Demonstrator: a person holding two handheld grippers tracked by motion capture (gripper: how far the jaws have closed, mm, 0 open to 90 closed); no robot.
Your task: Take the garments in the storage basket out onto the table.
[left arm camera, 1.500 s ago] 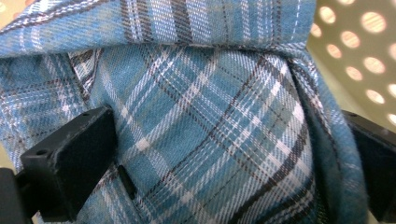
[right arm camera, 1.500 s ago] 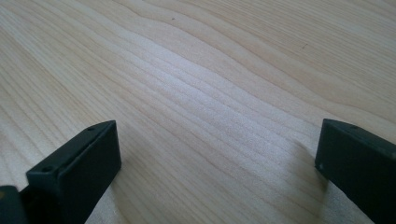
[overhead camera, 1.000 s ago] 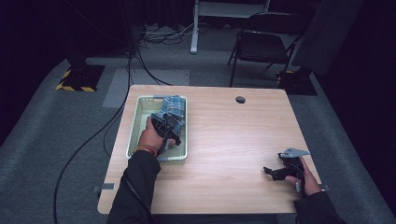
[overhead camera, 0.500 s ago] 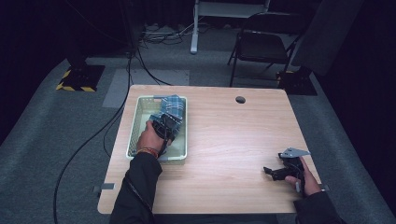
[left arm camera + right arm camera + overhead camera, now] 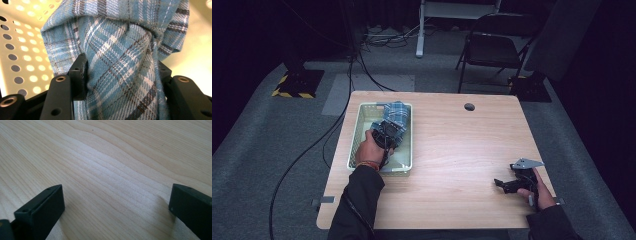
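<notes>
one bunched blue plaid cloth (image 5: 120,62)

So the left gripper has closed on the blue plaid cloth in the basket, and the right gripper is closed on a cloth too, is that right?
Not quite. The left gripper has just been closing and pinches the blue plaid cloth in the basket. But the right gripper stands open over the bare table with nothing between its jaws, as the right gripper view shows.
</notes>
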